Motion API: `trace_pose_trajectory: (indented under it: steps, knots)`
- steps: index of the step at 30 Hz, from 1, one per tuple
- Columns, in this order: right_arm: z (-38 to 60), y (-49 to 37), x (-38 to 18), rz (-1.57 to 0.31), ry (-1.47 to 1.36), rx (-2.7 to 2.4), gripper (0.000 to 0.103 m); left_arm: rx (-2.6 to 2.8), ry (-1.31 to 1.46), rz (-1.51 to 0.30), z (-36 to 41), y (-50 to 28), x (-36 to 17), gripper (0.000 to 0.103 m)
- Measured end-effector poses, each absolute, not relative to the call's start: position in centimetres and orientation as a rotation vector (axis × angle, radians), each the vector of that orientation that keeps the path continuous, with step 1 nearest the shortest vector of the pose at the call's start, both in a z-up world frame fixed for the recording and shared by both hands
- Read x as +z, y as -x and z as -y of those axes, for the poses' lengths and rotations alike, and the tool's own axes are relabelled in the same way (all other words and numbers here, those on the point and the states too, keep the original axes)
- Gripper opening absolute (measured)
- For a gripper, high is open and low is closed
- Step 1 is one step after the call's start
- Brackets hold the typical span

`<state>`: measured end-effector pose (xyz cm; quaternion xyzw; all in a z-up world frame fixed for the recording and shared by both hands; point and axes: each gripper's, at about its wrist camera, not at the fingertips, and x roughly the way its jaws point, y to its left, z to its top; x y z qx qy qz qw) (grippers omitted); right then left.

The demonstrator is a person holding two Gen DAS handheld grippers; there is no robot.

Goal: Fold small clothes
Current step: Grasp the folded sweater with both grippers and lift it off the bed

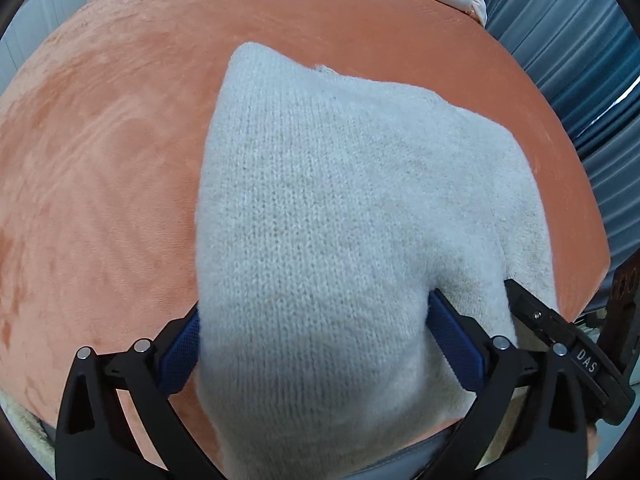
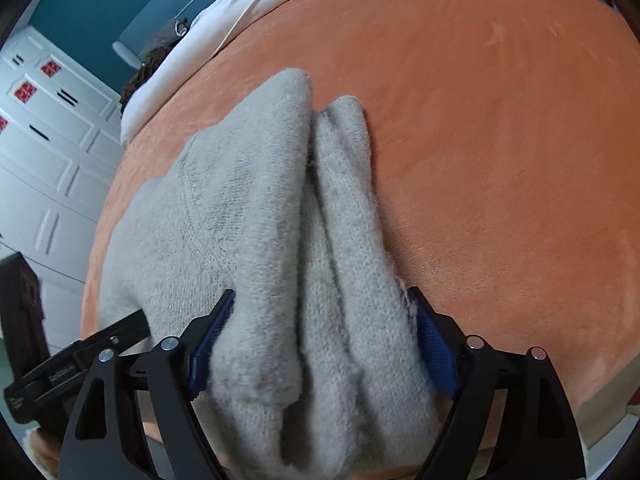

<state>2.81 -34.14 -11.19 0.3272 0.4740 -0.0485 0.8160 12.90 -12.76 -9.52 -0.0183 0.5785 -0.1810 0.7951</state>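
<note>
A pale grey knitted garment [image 1: 340, 208] lies on the orange bed cover [image 1: 100, 160]. My left gripper [image 1: 316, 344] has its blue-padded jaws wide apart with a thick bulge of the knit between them. In the right wrist view the same garment [image 2: 248, 208] is bunched into long folds. My right gripper [image 2: 316, 340] also holds its jaws apart around a thick wad of these folds. The right gripper's black finger [image 1: 560, 332] shows at the lower right of the left wrist view; the left gripper's finger [image 2: 80, 356] shows at the lower left of the right wrist view.
The orange cover [image 2: 500, 140] spreads wide around the garment. White bedding [image 2: 192, 48] lies along its far edge. White panelled cupboards [image 2: 48, 140] and a teal wall [image 2: 92, 12] stand to the left. Blue curtains [image 1: 592, 80] hang on the right.
</note>
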Motion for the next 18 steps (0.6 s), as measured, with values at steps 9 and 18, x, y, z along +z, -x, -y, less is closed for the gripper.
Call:
trace_pose_trajectory:
  steps: [9,18]
  knots:
    - [33.2,-4.0,-10.9,-0.975,-0.725,-0.036,0.052,-0.487,0.145,-1.289,11.7,-13.4,-9.9,0.084]
    - [32.4,-1.3,-3.3,-0.834,-0.775,-0.032,0.038,-0.674,0.141,-1.156,12.8,-10.5,-0.6,0.048]
